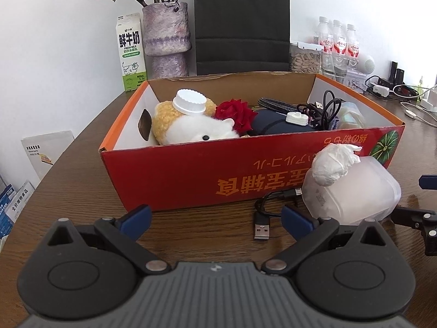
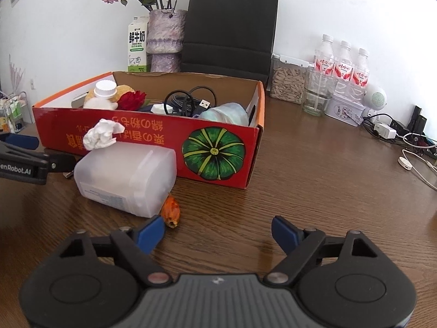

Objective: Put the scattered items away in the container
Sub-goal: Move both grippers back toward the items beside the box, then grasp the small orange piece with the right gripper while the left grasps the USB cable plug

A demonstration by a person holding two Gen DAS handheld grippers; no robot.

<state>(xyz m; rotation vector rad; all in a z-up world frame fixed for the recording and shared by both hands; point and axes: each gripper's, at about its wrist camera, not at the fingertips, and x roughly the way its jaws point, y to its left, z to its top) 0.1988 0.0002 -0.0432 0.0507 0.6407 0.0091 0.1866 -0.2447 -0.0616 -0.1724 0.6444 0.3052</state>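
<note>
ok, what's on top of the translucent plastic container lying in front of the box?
A crumpled white tissue rests on the translucent plastic container, near the red box. Where the tissue touches the top is hidden, and the frosted walls hide anything inside.

From your left claw's view, the jug hides where the cable ends, and the right claw is cut off by the edge. The box wall hides the toy's lower half.

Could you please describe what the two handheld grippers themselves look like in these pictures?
Both the left gripper and right gripper look alike: black linkage arms with silver pivot pins, round black side housings, a ribbed grey centre body and blue fingertip pads. White lettering marks the left one's side.
</note>
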